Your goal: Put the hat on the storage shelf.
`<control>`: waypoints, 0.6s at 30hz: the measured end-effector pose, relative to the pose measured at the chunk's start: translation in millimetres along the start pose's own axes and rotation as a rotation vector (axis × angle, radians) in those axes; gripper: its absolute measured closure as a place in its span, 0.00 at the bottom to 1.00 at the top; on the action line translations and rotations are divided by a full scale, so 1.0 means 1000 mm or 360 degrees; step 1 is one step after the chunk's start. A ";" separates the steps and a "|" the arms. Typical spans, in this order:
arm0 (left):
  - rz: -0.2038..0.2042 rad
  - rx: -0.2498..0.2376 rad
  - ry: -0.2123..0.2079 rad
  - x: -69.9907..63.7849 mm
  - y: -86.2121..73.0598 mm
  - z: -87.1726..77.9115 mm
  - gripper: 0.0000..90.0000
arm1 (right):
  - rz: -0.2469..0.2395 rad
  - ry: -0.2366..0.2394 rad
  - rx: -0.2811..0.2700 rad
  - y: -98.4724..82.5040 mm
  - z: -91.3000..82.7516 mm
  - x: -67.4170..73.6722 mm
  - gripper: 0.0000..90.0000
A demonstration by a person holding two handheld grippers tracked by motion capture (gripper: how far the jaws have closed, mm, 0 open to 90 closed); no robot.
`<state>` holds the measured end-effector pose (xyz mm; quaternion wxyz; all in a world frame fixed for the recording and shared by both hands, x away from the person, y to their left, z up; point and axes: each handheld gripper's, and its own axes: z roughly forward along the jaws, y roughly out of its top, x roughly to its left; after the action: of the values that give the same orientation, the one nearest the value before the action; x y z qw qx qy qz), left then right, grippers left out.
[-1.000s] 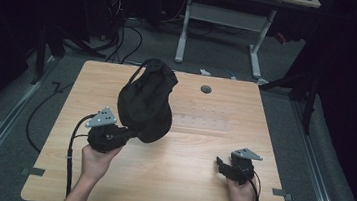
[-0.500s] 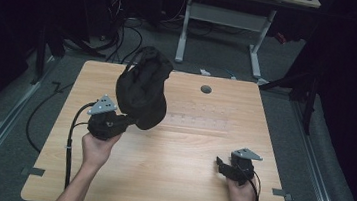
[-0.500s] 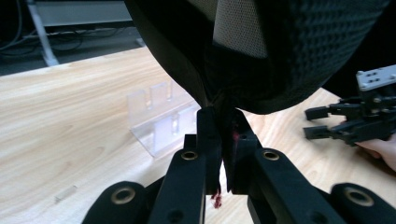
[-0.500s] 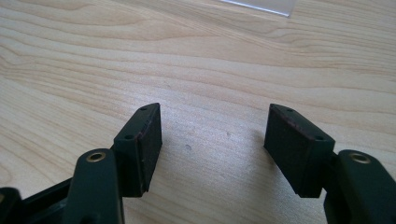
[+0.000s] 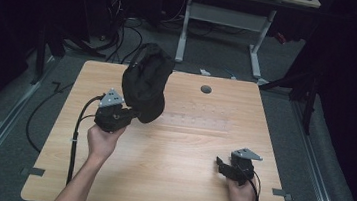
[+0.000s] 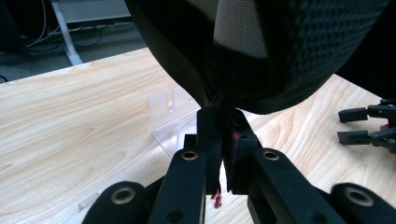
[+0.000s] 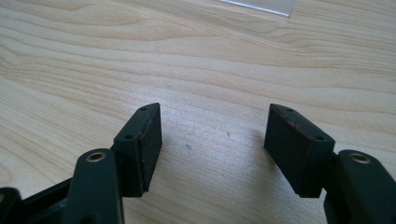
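A black backpack (image 5: 145, 84) hangs in the air over the left half of the wooden table (image 5: 173, 180), lifted clear of it. My left gripper (image 5: 132, 115) is shut on a fold of fabric at its lower edge. In the left gripper view the two jaws pinch that black fabric (image 6: 223, 116), and the padded mesh back of the backpack (image 6: 299, 42) fills the top. My right gripper (image 5: 220, 164) rests low at the table's front right, open, with bare wood between its pads (image 7: 144, 140).
A clear plastic stand (image 6: 170, 116) lies on the table under the backpack, faintly seen as a clear plastic stand (image 5: 200, 117) at the table's centre. A round cable hole (image 5: 206, 89) sits near the far edge. Desk legs and cables stand on the dark floor beyond.
My left hand has carried the backpack to the left and slightly up. The right hand and its gripper have stayed where they were.
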<state>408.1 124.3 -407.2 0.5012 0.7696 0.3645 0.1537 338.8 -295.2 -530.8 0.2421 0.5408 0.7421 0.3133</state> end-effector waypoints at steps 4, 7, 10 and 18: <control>-0.0003 0.0012 0.0013 0.001 0.002 0.006 0.96 | -0.0001 -0.0001 -0.0001 0.000 0.000 0.000 0.41; -0.0009 0.0018 0.0022 0.002 0.002 0.010 0.96 | -0.0004 -0.0002 -0.0001 0.000 0.000 0.000 0.41; -0.0015 0.0024 0.0034 0.001 0.002 0.013 0.96 | -0.0008 -0.0001 -0.0002 0.000 0.000 0.000 0.41; -0.0018 0.0060 0.0064 0.001 0.001 0.020 0.96 | -0.0002 -0.0001 -0.0001 0.000 0.000 0.000 0.41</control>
<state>420.8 111.8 -415.7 0.4801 0.7736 0.3816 0.1595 338.8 -295.2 -530.8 0.2427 0.5403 0.7424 0.3131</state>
